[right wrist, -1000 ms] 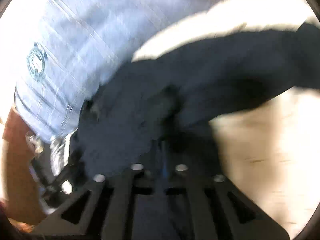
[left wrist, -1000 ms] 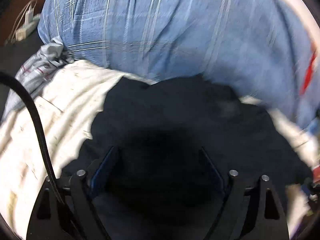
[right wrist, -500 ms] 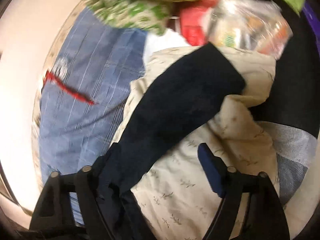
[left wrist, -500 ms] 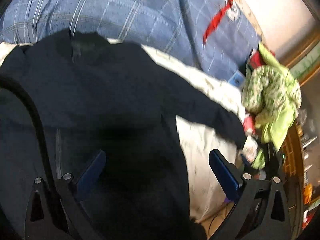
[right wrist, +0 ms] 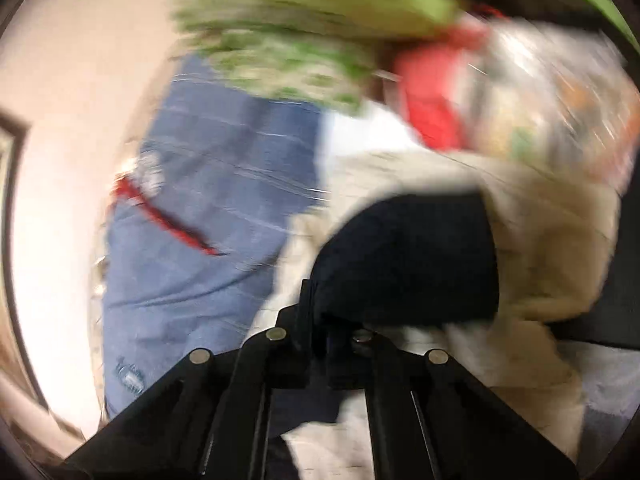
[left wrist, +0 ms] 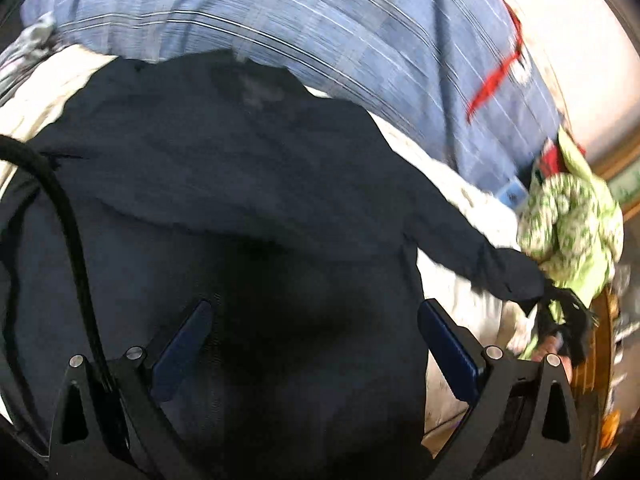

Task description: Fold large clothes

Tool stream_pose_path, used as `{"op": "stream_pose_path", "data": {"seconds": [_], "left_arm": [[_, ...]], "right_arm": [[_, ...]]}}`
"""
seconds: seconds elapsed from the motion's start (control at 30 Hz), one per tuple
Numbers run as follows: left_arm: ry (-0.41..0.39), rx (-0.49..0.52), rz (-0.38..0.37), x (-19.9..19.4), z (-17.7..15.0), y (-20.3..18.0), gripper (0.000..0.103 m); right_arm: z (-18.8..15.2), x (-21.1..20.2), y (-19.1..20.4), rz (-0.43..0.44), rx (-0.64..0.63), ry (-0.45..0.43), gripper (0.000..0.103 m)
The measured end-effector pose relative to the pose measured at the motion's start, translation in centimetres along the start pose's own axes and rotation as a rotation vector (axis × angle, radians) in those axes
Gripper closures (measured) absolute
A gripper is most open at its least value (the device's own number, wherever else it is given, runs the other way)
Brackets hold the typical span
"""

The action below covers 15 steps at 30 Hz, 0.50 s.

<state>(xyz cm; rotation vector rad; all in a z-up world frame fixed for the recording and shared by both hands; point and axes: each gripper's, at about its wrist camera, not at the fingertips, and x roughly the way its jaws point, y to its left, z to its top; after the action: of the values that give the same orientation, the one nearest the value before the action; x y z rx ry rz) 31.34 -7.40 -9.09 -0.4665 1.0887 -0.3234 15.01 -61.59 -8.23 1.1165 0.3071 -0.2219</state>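
Spread beneath and ahead of the left gripper (left wrist: 316, 344): a dark navy garment (left wrist: 224, 184), collar end farthest from the tool, one sleeve (left wrist: 472, 240) stretched out past the right-hand finger. Jaws at their widest, blue pads (left wrist: 448, 352) hanging apart over the cloth, nothing pinched between them. Under the garment, a cream bed cover (left wrist: 456, 196); beyond the collar, a blue checked quilt (left wrist: 320, 28) with a red stripe. At the far end of that sleeve, seen from the left wrist, the right gripper (left wrist: 568, 320), dark and small, next to a green-and-white patterned bundle (left wrist: 568, 216).

From the right wrist, much blurred: right gripper (right wrist: 320, 320) just snapped closed after standing open a moment before, fingers together on the dark cuff (right wrist: 408, 256), cloth bunched directly in front of the tips and lying on the cream cover (right wrist: 560, 248). Left of the tool, the blue quilt (right wrist: 200, 220); ahead and above, the green bundle (right wrist: 288, 56), something red (right wrist: 432, 100) and a clear crinkled bag (right wrist: 552, 88), contents not legible. Black cable (left wrist: 72, 240) looping over the left gripper's near side.
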Motion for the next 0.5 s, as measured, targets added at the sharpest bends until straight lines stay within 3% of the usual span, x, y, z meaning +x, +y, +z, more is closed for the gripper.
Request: {"op": "stream_pose_path", "data": {"seconds": [0.13, 0.23, 0.37, 0.5], "left_arm": [[-0.069, -0.073, 0.008, -2.6, 1.4, 3.2, 0.001], [-0.131, -0.135, 0.027, -5.3, 2.3, 6.4, 0.001], [-0.196, -0.25, 0.054, -8.6, 2.9, 11.7, 0.001], [-0.256, -0.346, 0.098, -11.6, 2.8, 16.9, 0.001]], "right_arm": [[-2.4, 1.3, 9.0, 0.12, -0.154, 0.044, 0.099], [-7.0, 3.7, 16.2, 0.215, -0.277, 0.14, 0.099], [-17.2, 8.5, 24.3, 0.333, -0.396, 0.372, 0.099], [-28.5, 12.2, 28.3, 0.391, -0.497, 0.583, 0.099]]}}
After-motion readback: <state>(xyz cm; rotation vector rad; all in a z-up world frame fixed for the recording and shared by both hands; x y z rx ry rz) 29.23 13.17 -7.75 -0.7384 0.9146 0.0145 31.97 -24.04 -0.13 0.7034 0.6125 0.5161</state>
